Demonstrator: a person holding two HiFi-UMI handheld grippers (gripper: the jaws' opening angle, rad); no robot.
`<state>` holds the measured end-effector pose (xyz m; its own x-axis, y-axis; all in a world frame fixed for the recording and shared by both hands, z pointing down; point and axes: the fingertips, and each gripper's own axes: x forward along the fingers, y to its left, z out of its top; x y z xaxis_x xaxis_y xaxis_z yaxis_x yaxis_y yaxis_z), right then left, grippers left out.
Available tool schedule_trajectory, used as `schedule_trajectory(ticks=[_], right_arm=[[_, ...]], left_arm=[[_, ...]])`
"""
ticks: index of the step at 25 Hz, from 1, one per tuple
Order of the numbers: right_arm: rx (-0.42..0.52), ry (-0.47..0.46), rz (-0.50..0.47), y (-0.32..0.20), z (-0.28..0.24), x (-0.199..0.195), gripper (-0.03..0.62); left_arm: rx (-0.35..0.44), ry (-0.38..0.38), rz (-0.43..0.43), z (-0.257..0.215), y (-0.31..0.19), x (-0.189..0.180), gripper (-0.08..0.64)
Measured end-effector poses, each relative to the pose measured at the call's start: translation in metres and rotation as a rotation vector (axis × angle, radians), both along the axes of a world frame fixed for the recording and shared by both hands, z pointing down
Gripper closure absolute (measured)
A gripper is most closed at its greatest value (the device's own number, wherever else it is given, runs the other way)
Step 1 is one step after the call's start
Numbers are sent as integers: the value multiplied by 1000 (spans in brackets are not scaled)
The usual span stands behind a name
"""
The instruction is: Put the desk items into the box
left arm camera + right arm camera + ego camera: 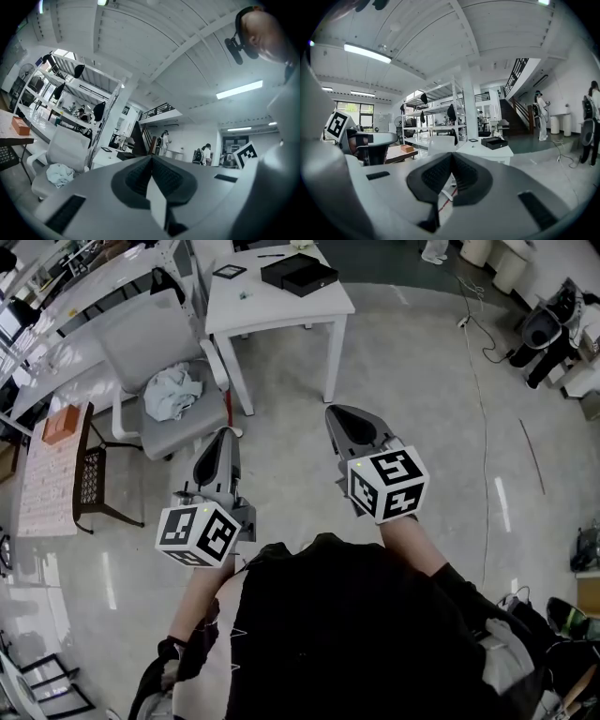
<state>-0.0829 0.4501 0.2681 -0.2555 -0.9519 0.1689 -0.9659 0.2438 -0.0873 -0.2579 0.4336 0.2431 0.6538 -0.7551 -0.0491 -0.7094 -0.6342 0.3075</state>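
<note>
A white desk [281, 307] stands ahead across the floor. On it lie an open black box [300, 275], a small black square frame [229, 271] and a tiny item [246, 294]. Both grippers hang in the air well short of the desk and point towards it. My left gripper [225, 435] is shut with nothing in it, its pads meeting at the tip [151, 158]. My right gripper [336, 412] is also shut and empty [452, 154]. The right gripper view shows the desk [487, 151] and box [494, 142] in the distance.
A grey chair [141, 338] with a crumpled pale cloth [173, 393] on its seat stands left of the desk. Further left is a low table [52, 484] with an orange box [62, 425]. A cable [478, 371] runs over the floor at right.
</note>
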Motion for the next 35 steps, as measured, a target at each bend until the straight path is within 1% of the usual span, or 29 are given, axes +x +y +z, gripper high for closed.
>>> schedule_trajectory(ticks=[6, 12, 16, 19, 21, 24, 27, 29, 31, 33, 35], right_arm=[[33, 4, -29, -27, -12, 19, 589], [40, -3, -50, -41, -17, 30, 589], [37, -2, -60, -41, -14, 33, 589], [47, -3, -34, -41, -15, 46, 589], [68, -11, -23, -39, -19, 54, 589], [115, -40, -32, -34, -28, 59, 588], [125, -61, -45, -29, -27, 60, 588], [106, -56, -37, -28, -22, 61, 588], [55, -58, -15, -31, -11, 64, 589], [5, -95, -7, -33, 1, 64, 589], [-21, -139, -16, -36, 8, 62, 589]], left_arm=[[42, 18, -26, -13, -24, 19, 550], [58, 23, -46, -21, -34, 28, 550], [59, 26, -49, -23, -37, 31, 550], [75, 31, -34, -24, -39, 40, 550], [103, 44, -35, -30, -39, 44, 551], [136, 60, -32, -41, -40, 48, 550], [117, 61, -14, -38, -39, 53, 550], [102, 52, -6, -35, -38, 55, 551], [76, 43, -2, -29, -38, 54, 550], [49, 38, -4, -21, -37, 51, 550], [33, 32, -13, -15, -39, 47, 550]])
